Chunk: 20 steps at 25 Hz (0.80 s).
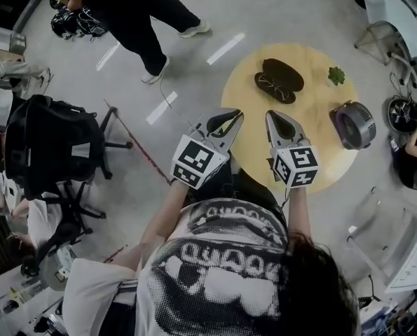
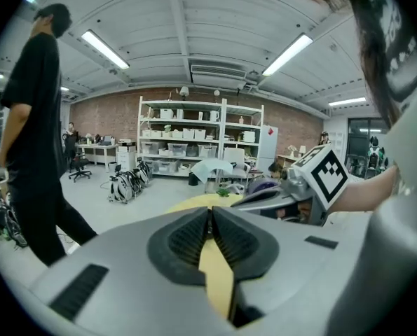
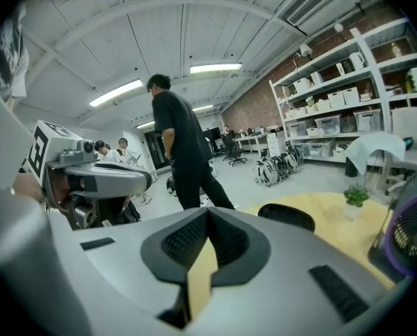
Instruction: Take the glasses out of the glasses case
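nothing is started yet: the glasses case (image 1: 284, 73) lies open on the round worktop (image 1: 320, 128) at upper centre, glasses (image 1: 273, 89) seemingly in its nearer half. left tool (image 1: 230, 115) and right tool (image 1: 277, 117) hover short of it, both pinched together, empty.

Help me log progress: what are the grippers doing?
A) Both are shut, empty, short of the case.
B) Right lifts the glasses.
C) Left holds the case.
A: the left gripper and right gripper have jaws closed on nothing, apart from the glasses case.
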Motion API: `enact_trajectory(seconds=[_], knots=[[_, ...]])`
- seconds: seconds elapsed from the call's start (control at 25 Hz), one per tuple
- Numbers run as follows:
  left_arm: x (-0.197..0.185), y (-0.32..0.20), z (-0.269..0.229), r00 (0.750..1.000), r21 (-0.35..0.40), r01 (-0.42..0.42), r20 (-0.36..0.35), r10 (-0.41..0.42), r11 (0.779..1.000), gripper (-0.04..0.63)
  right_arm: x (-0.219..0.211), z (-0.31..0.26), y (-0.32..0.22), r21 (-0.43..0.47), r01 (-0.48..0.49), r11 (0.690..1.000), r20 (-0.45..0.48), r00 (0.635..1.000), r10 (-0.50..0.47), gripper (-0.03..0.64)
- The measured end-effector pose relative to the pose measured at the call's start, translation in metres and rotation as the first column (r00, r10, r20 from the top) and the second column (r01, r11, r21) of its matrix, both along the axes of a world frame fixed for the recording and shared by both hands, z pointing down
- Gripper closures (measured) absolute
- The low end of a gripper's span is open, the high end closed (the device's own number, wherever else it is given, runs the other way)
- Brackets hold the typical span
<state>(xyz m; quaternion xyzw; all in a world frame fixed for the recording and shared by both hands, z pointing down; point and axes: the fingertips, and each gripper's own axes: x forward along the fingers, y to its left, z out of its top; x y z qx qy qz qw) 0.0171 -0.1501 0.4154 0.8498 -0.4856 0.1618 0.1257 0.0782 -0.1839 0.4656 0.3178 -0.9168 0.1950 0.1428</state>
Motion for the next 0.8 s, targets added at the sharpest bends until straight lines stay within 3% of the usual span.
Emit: enact_trajectory(seconds=[0.4,0.8], knots=[[-0.025,-0.074,0.02,0.989,-0.07,-0.147,-0.015,0.146,0.987,0.571,-0.01,0.037,-0.062,-0.097,-0.155,0.983,-0.065,0.987,0.15,0.615],[-0.028,-0.117,0.038,0.944,-0.1,-0.33,-0.057,0.325,0.939,0.571,0.007,0.081,-0.095,-0.169,-0.343,0.924,-0.199,0.93,0.309,0.601]])
